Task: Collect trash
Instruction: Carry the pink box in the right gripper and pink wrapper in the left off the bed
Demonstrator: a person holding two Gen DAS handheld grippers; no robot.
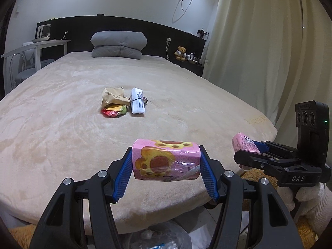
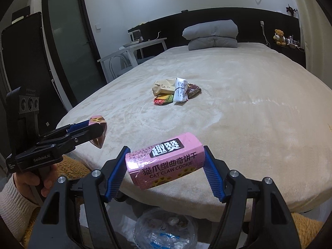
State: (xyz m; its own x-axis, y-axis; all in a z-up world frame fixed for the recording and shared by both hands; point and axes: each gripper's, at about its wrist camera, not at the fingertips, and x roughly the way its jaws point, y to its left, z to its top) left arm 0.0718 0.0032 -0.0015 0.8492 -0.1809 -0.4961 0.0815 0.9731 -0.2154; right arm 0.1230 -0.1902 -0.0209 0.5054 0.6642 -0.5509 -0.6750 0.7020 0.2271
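Note:
My left gripper (image 1: 166,161) is shut on a pink cookie wrapper with paw prints (image 1: 166,159), held above the bed's near edge; it also shows in the right wrist view (image 2: 97,131). My right gripper (image 2: 165,165) is shut on a pink "Cat Claw Cookie" box (image 2: 164,161), also seen in the left wrist view (image 1: 244,145). More trash lies mid-bed: a tan paper bag (image 1: 113,97), a red-yellow wrapper (image 1: 114,111), a white packet (image 1: 137,100) and a dark red wrapper (image 2: 193,90). A clear-lined bin (image 2: 166,230) sits on the floor below both grippers.
The beige bed (image 1: 62,124) fills both views, with a folded grey quilt (image 1: 118,44) at the headboard. A white desk and chair (image 1: 35,49) stand at the left, curtains (image 1: 259,41) at the right, and a teddy bear (image 1: 181,53) sits on the shelf.

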